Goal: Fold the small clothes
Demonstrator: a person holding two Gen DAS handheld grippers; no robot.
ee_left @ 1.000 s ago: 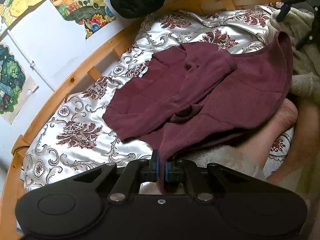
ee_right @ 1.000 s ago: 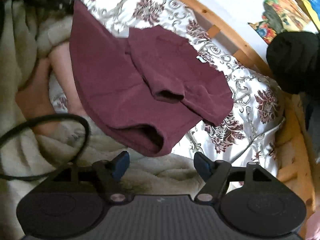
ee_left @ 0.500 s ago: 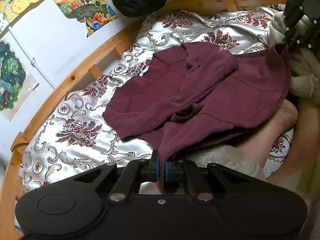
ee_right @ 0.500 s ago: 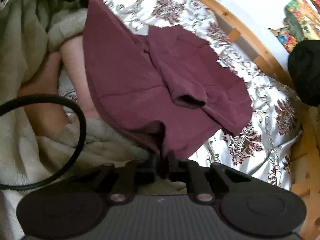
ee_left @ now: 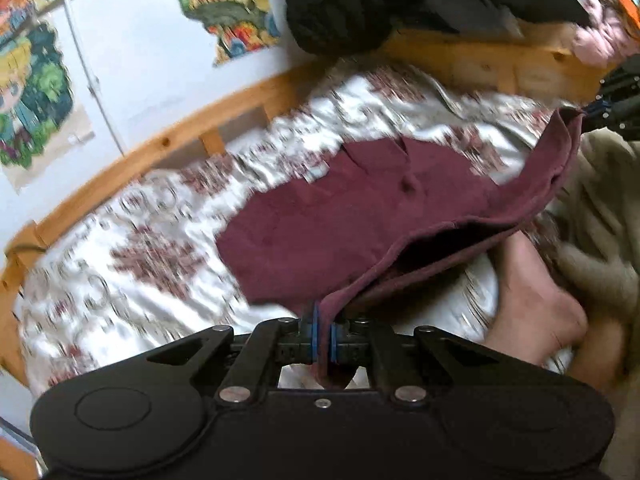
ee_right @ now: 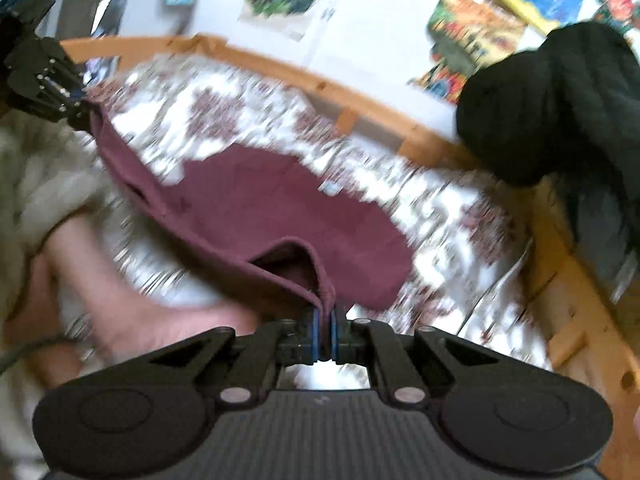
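Two claws engaged, fold begun but not complete.
Bed (ee_left: 120, 248) carries the maroon garment (ee_left: 340, 216), far part flat, near hem raised; left claw (ee_left: 322, 338) and right claw (ee_right: 324, 334) each clamp a hem corner. Laying over and smoothing remain outstanding.

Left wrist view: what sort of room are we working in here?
Likely a bedroom, maybe a child's: a wooden bed frame, a floral bedspread and cartoon posters on the wall.
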